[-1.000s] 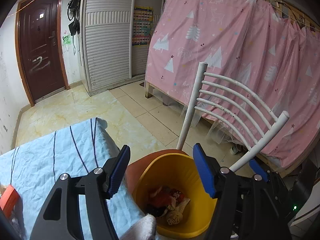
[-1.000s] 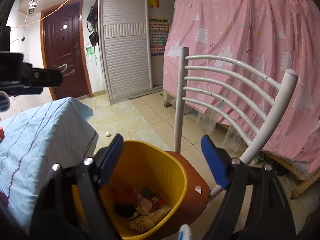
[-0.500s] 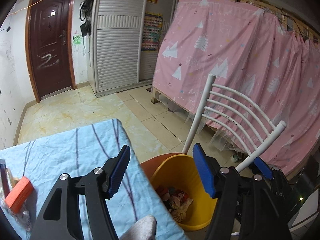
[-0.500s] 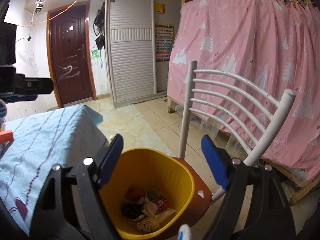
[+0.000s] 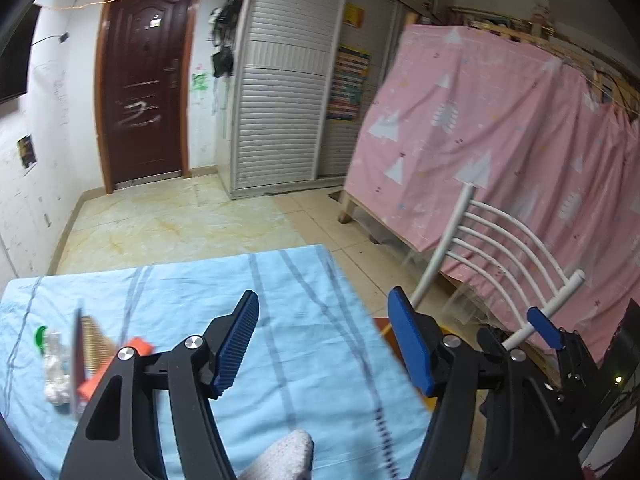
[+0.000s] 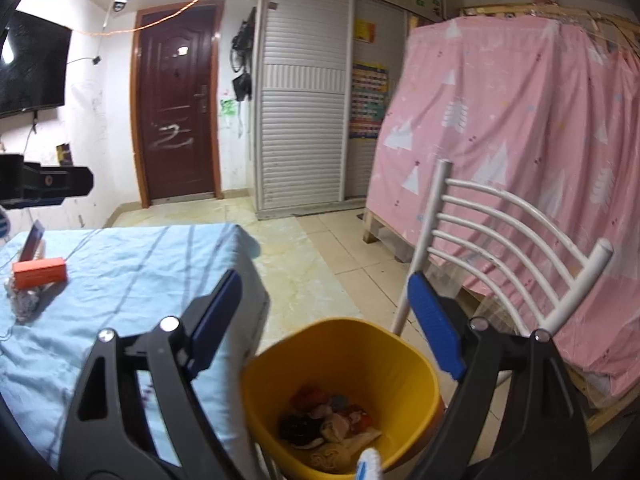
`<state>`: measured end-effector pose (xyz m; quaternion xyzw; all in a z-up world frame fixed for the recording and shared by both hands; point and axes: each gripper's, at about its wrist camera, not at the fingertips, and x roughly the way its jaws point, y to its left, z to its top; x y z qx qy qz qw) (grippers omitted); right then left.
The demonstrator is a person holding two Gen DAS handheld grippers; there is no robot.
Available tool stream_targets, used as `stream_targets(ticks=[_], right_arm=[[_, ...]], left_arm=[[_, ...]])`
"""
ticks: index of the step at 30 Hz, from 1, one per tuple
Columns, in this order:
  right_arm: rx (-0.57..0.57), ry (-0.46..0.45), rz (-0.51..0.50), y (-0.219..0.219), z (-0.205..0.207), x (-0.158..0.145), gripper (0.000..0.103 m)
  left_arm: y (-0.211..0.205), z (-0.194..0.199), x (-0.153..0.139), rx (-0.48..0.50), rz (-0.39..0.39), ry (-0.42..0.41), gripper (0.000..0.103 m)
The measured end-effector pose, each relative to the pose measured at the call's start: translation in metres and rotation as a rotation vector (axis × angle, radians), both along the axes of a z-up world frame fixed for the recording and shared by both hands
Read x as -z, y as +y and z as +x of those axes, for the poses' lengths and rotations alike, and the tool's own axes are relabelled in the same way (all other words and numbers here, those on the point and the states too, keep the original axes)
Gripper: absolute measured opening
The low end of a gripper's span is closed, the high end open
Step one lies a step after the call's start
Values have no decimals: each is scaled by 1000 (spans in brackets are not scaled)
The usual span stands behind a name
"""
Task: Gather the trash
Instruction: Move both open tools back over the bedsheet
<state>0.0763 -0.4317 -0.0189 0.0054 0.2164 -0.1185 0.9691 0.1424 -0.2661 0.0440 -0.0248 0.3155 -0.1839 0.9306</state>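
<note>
My left gripper (image 5: 322,296) hangs over the light blue tablecloth (image 5: 300,360), its jaws opening with nothing between them. At the left of the cloth lie an orange box (image 5: 140,350), a crumpled clear plastic piece (image 5: 54,364) with a green cap (image 5: 39,336), and a thin dark red packet (image 5: 78,360). My right gripper (image 6: 324,278) is held above the yellow bin (image 6: 408,368), jaws opening and empty. Wrappers and scraps (image 6: 328,420) lie in the bin's bottom. The orange box (image 6: 40,274) also shows far left in the right wrist view.
A white metal chair (image 6: 500,240) stands behind the bin, which rests on its reddish seat. A pink curtain (image 6: 520,140) covers a wooden bed frame on the right. Tiled floor (image 5: 180,220) runs to a brown door (image 5: 140,80) and a white slatted wardrobe (image 5: 280,100).
The left gripper swung left from over the bin to over the table, bringing the trash pile into its view. The right gripper rose and drew back from the bin, and its jaws widened.
</note>
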Motion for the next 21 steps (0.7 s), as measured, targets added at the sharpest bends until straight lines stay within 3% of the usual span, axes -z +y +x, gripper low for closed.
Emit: stream_targets(ticks=[21], right_arm=[[-273,94,-38,143,39,-8,83]], left_arm=[[182,9,14,-252,-88,33,61]])
